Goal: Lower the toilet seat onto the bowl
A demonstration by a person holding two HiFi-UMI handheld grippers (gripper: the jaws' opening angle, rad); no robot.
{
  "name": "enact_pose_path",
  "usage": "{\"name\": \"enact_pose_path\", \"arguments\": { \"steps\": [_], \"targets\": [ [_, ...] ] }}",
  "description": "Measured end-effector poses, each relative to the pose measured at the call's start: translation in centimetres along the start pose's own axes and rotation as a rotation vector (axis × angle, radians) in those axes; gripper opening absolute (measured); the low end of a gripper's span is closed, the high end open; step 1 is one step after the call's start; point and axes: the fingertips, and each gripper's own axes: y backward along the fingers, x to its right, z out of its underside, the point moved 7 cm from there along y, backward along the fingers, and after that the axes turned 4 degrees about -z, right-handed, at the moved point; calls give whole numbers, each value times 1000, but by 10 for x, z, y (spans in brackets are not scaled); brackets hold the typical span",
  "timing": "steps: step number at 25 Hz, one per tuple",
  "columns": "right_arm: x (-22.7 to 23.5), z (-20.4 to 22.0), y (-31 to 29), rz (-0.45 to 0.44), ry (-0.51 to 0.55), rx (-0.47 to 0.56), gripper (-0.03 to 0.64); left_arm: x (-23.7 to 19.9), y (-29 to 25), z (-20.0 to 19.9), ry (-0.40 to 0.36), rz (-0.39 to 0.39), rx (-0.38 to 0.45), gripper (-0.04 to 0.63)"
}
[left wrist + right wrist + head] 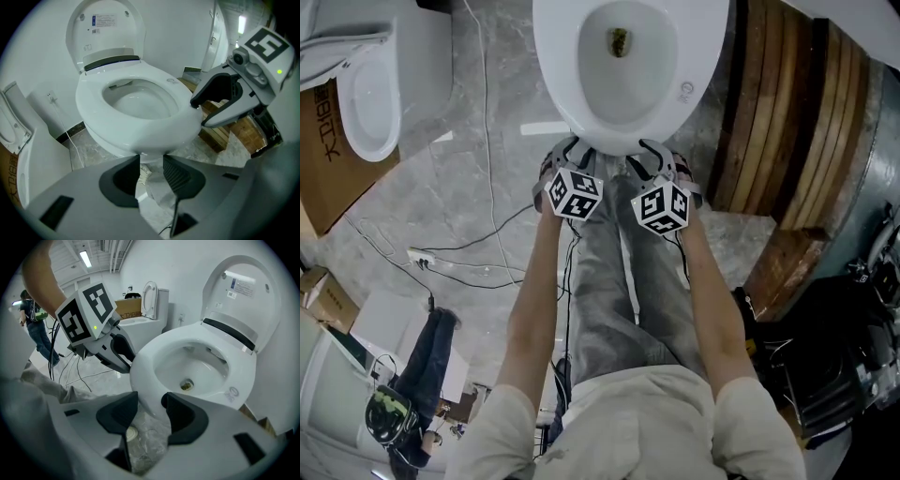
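Scene: a white toilet stands on a grey marbled floor [487, 122], with a person over its front end holding one tool in each hand.
Toilet seat [558, 56]: lies low over the bowl [628, 66], its ring facing up. Whether it fully rests on the bowl's rim cannot be told.
Lid [105, 33]: stands upright behind the seat, inner face and printed label towards the tools.
Left tool [151, 159]: the jaws stand apart. The seat's front edge sits just at their tips, and bare floor shows through the gap. It points steeply down at the front left of the seat.
Right tool [150, 399]: the jaws stand apart. The seat's front edge dips into the gap between the tips, with floor visible below. It points steeply down at the front right of the seat.
Arm pose: the left forearm [534, 309] and right forearm [712, 309] reach forward and down, nearly parallel. The two tools sit side by side, near each other and not touching.
Marker cubes: one on each tool, left cube [574, 194] and right cube [661, 207], both tilted up towards the head view.
Bowl contents: a small yellowish object [619, 40] lies at the outlet.
Surroundings: a second toilet [370, 94] lies at the upper left of the head view, beside a cardboard box [328, 159]. Stacked wooden planks [787, 122] stand to the right, and cables [487, 253] trail across the floor.
Bystander [37, 329]: stands well apart, to the left in the right gripper view.
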Motion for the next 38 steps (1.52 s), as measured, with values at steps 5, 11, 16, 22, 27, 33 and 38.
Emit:
{"name": "enact_pose_path", "arguments": {
  "steps": [5, 11, 16, 22, 27, 33, 38],
  "targets": [
    [1, 4, -4, 4, -8, -13, 192, 3, -4, 1, 9, 13, 0, 169],
    [-1, 1, -2, 8, -26, -5, 178, 6, 2, 0, 12, 42, 13, 163],
    [2, -15, 23, 54, -73, 79, 133, -2, 27, -12, 27, 19, 89, 118],
    [22, -40, 63, 145, -169, 219, 9, -19, 69, -39, 97, -21, 227, 46],
    [32, -56, 91, 177, -234, 295, 6, -28, 100, -63, 110, -42, 317, 17],
    [39, -59, 102, 210, -289, 328, 5, -32, 110, -83, 97, -36, 373, 14],
    [42, -60, 102, 224, -302, 328, 5, -29, 108, -89, 80, -14, 377, 14]
  ]
}}
